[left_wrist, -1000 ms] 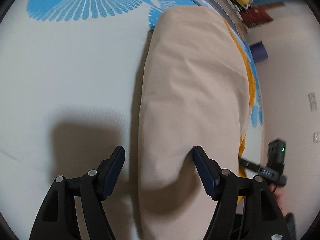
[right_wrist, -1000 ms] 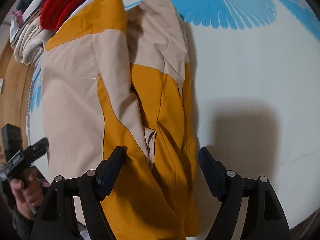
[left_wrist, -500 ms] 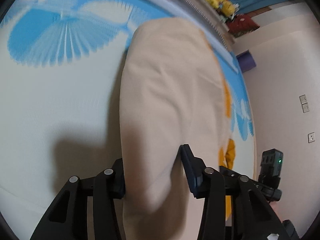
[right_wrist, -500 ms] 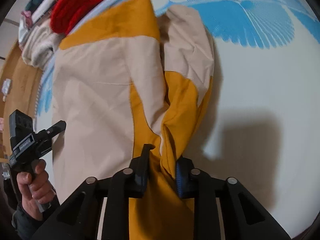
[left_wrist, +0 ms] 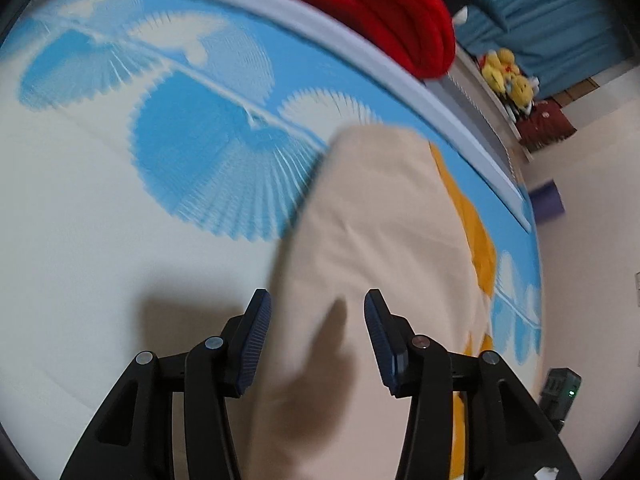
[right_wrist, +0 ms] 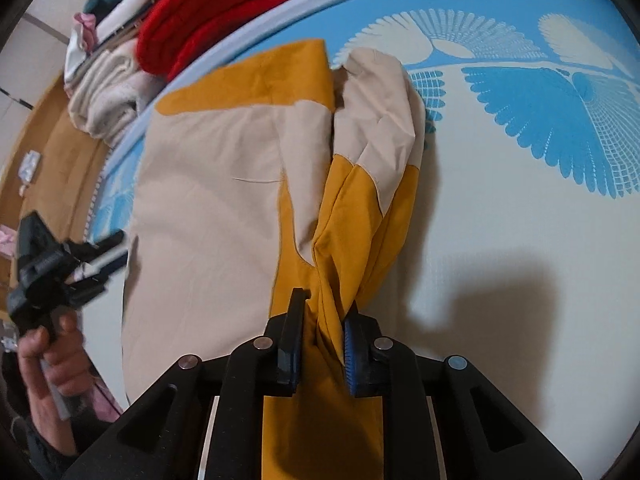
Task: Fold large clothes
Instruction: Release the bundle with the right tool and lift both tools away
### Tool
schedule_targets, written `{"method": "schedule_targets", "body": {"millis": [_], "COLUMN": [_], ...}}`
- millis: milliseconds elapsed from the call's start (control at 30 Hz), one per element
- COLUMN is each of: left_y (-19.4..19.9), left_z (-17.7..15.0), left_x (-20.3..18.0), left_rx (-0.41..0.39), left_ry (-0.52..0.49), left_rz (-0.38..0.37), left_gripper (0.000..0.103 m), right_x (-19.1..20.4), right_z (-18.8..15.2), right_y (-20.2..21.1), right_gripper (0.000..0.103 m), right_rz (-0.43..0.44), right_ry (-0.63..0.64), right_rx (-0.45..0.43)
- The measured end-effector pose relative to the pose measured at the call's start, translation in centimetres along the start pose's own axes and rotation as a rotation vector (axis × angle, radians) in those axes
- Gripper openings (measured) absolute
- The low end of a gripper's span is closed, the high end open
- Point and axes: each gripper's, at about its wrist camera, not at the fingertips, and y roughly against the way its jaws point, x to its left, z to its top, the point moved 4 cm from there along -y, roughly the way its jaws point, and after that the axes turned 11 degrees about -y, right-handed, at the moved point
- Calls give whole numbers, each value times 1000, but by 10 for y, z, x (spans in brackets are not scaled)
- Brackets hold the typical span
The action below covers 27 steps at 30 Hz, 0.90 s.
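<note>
A large beige and mustard-yellow woven garment (right_wrist: pixel 216 200) was laid lengthwise on a smooth cream sheet printed with blue fan-shaped feather patterns (right_wrist: pixel 540 112). Its cloth was matte and lightly creased, with curved seams where the beige panels met the yellow ones.

The right gripper (right_wrist: pixel 320 336) was clamped on a gathered, twisted fold of the garment's yellow edge, which was pinched between a black finger and a ribbed blue pad (right_wrist: pixel 349 356). Ahead of it, the raised fold was drawn up into a soft ridge, and a crumpled beige sleeve-like part was seen at the far end. A dark shadow was cast on the sheet to the right of this gripper.

The left gripper (left_wrist: pixel 318 340) was held with its jaws apart, the ribbed blue pads (left_wrist: pixel 256 344) standing on either side of the beige cloth (left_wrist: pixel 380 240); whether the cloth was touched could not be told, since that view was blurred. In the right wrist view the left gripper (right_wrist: pixel 92 264) was seen far to the left, gripped by a bare hand (right_wrist: pixel 52 360).

Beyond the garment, past the sheet's pale grey border, a thick red knitted bundle (right_wrist: pixel 216 4) and a cream fleecy pile (right_wrist: pixel 108 96) were stacked. Yellow plush toys (left_wrist: pixel 506 76) were seen ahead and to the right of the left gripper.
</note>
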Motion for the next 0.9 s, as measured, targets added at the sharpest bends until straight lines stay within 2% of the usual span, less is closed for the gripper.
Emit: {"method": "schedule_targets", "body": {"millis": [100,167,267,467,533,600,633,700,767,833,900], "left_y": [20,24,32,34,26,11,10,17,33,51,79], "left_z": [-7,-16,-34,-79,-96,-120,-126,-131,-135,-138,-141], "left_x": [-4,-16,-24,-37,-40,-34,-32,-31,-30,-28,-32], "left_rx": [-21,-11,7,93,141,218,226,197,156,98,5], "left_ry": [-64,-128,-229,-292,-362,-429,-433,-423,-426,-430,-435], "left_rz": [0,-11,20,41,99,202,217,216,245,304,317], "left_gripper": [44,44,43,39,39,42,42,44,45,51,72], "right_x": [-1,-3,0,17,12,-8,-18,-28,-28,-25,-18], "right_z": [-3,-7,-15,-57,-75,-95,-103,-112,-114,-116,-119], "right_y": [5,15,36,53,43,22,15,14,24,45,70], "right_gripper": [27,35,36,38,39,39,39,39,39,39,39], "right_rz": [-55,-88,-106,-104,-181,-305,-361,-401,-420,-471,-509], "right_ry": [25,29,61,214,259,269,262,244,229,226,222], "right_rx": [-9,-27,-67,-43,2,91,126,139,92,-5,-127]}}
